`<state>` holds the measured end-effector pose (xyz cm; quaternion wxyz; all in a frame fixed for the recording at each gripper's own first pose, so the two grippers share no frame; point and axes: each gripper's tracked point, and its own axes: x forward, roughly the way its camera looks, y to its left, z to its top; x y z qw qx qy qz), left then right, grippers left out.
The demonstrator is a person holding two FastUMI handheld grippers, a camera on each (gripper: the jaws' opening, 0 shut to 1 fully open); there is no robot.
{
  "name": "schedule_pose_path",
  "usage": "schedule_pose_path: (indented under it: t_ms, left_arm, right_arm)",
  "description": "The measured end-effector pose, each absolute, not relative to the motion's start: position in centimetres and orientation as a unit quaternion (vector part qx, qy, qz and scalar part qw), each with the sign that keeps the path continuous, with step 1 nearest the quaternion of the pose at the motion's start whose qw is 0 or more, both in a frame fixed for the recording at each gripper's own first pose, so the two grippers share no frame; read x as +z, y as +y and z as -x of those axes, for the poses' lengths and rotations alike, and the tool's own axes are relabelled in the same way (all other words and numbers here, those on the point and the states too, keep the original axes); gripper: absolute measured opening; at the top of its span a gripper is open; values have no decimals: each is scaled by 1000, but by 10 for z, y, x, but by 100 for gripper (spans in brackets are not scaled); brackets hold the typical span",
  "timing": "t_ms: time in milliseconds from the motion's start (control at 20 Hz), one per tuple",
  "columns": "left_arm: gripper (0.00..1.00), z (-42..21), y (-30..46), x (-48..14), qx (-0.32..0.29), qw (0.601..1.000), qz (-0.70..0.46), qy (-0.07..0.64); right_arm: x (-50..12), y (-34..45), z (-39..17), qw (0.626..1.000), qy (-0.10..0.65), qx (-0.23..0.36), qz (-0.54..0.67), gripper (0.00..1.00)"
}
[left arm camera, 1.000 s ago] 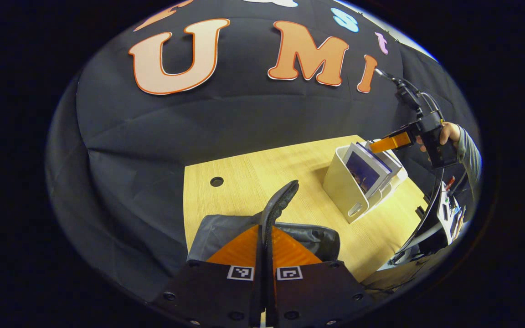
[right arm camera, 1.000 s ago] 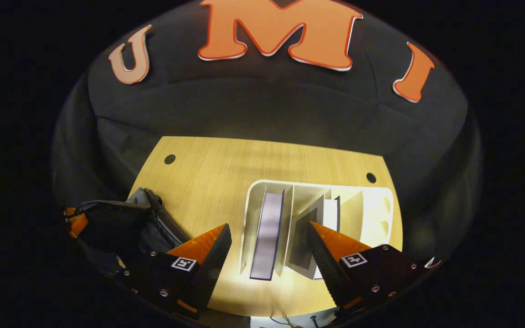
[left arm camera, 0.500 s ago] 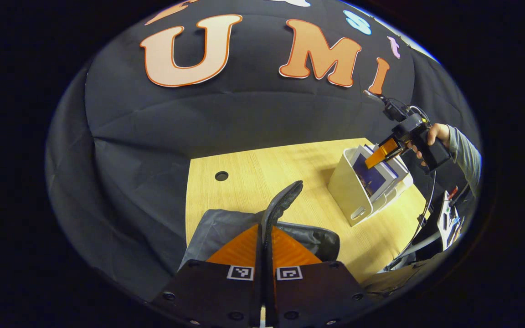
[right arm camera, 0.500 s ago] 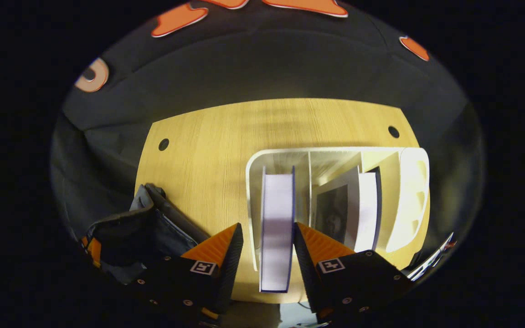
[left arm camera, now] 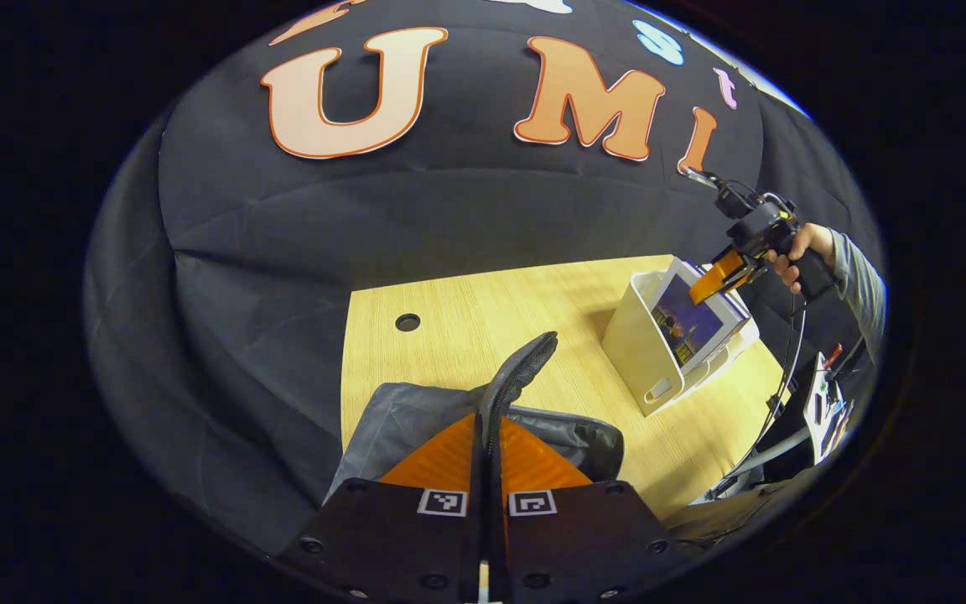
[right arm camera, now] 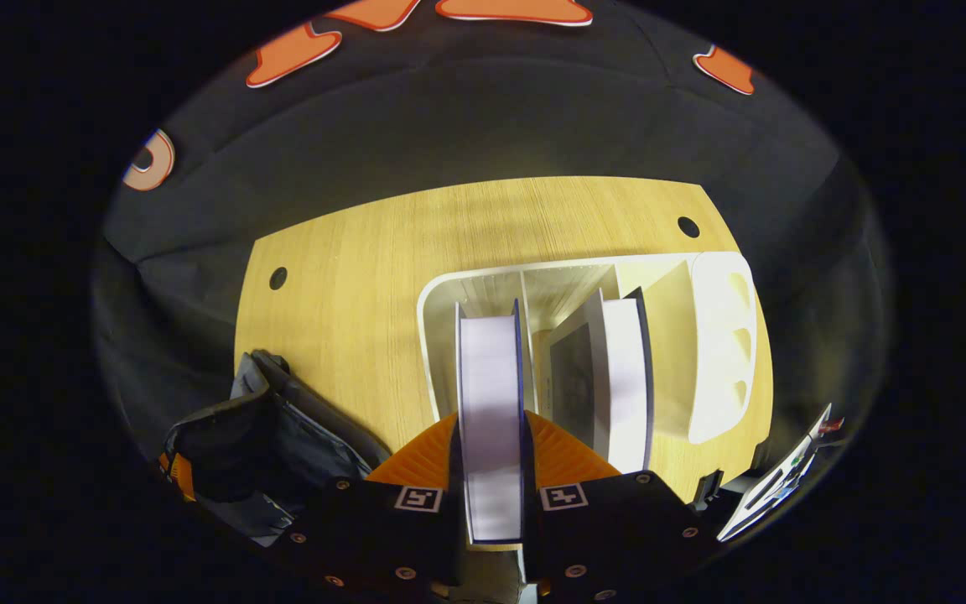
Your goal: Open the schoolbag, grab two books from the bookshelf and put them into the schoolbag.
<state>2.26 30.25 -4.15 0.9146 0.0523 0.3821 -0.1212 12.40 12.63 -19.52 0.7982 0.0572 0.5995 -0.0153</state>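
Note:
In the left gripper view my left gripper (left arm camera: 488, 424) is shut on the black handle (left arm camera: 523, 369) of the grey schoolbag (left arm camera: 403, 415), which lies on the wooden table. Farther right stands the white bookshelf (left arm camera: 638, 348). There my right gripper (left arm camera: 719, 278) pinches the top of a blue-covered book (left arm camera: 688, 323). In the right gripper view the right gripper (right arm camera: 491, 424) is shut on that book's (right arm camera: 490, 361) white page edge, both fingers (right arm camera: 563, 445) pressing its covers. A second book (right arm camera: 621, 377) leans in the neighbouring slot of the bookshelf (right arm camera: 722, 335). The schoolbag (right arm camera: 269, 428) lies at the lower left.
The wooden table (left arm camera: 483, 315) has a cable hole (left arm camera: 407, 322) near its far left. A hand and grey sleeve (left arm camera: 835, 264) hold the right gripper. Cables and small items (left arm camera: 823, 394) hang off the table's right edge. Bare tabletop lies between bag and bookshelf.
My right gripper came down over the left book and went from open to shut on it. The book now sits a little higher in its slot. The left gripper has hardly moved.

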Motion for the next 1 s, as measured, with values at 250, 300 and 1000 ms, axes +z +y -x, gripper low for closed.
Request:
schedule_pose_path:
  t_ms: [250, 300, 1000]
  left_arm:
    - [4, -18, 306, -42, -125, 916, -44, 379]
    - [4, -17, 307, -44, -127, 915, -43, 379]
    - [4, -9, 304, -53, -158, 911, -54, 376]
  right_arm:
    - [-146, 121, -108, 819, 567, -3, -82, 27]
    - [-134, 121, -104, 824, 559, -1, -89, 27]
    - [-58, 115, -30, 866, 476, -1, -153, 27]
